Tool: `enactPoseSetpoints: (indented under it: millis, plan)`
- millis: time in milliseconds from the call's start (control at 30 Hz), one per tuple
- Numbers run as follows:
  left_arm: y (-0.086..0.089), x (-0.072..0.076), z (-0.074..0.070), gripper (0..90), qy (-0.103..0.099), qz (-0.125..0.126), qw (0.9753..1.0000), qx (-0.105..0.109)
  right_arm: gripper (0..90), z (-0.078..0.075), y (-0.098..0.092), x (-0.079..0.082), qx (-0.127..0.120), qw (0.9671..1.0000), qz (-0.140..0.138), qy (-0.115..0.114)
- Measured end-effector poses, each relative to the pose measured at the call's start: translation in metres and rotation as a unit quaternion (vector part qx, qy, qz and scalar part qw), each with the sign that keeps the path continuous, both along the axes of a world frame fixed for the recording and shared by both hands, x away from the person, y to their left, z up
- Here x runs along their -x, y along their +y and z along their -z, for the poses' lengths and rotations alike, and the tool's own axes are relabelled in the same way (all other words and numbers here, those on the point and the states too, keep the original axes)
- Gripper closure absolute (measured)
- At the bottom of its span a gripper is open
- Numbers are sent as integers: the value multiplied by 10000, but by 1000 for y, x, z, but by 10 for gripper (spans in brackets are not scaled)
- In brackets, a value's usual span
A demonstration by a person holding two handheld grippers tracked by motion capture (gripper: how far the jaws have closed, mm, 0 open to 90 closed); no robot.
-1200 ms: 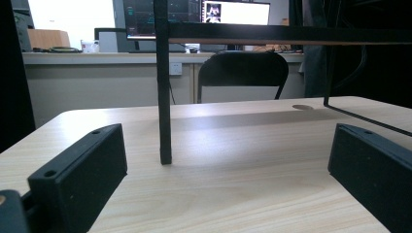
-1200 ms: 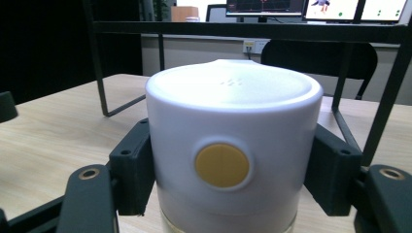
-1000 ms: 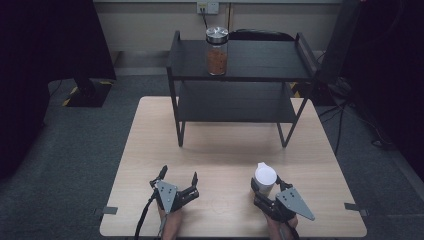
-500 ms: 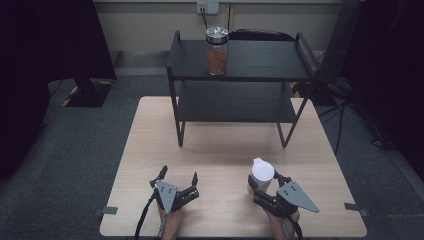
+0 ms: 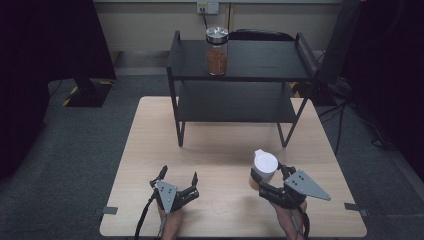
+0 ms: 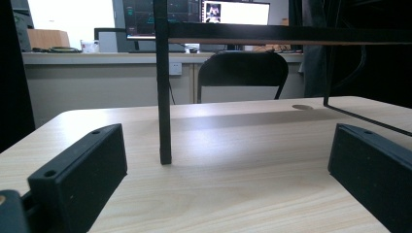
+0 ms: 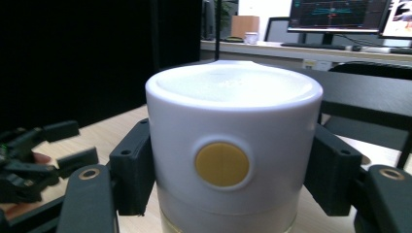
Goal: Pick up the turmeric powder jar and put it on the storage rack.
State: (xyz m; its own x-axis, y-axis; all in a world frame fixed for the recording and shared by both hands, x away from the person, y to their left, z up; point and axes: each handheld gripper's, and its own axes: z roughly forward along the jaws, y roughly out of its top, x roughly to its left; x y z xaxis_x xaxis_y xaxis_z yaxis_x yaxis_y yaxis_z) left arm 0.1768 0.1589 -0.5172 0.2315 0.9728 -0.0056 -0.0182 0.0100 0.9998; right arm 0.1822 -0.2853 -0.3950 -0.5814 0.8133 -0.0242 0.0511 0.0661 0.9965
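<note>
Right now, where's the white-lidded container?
In the high view the white-lidded container sits near the table's front right, clamped in the right gripper, in front of the black shelf rack.

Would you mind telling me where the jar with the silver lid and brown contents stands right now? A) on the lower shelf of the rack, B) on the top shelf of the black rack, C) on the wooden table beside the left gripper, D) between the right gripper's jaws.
B: the jar stands on the top shelf of the black rack, while the right gripper holds a white container instead.
</note>
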Motion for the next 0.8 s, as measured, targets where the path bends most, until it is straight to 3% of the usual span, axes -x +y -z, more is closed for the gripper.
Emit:
enactPoseSetpoints:
  millis: [367, 800]
  plan:
    - [1, 0, 0, 0, 1, 15, 10000, 0, 296, -40, -15, -26, 1, 9984, -560, -99]
    - [3, -1, 0, 0, 4, 83, 10000, -4, 296, -83, -22, -58, -43, 9959, -893, -148]
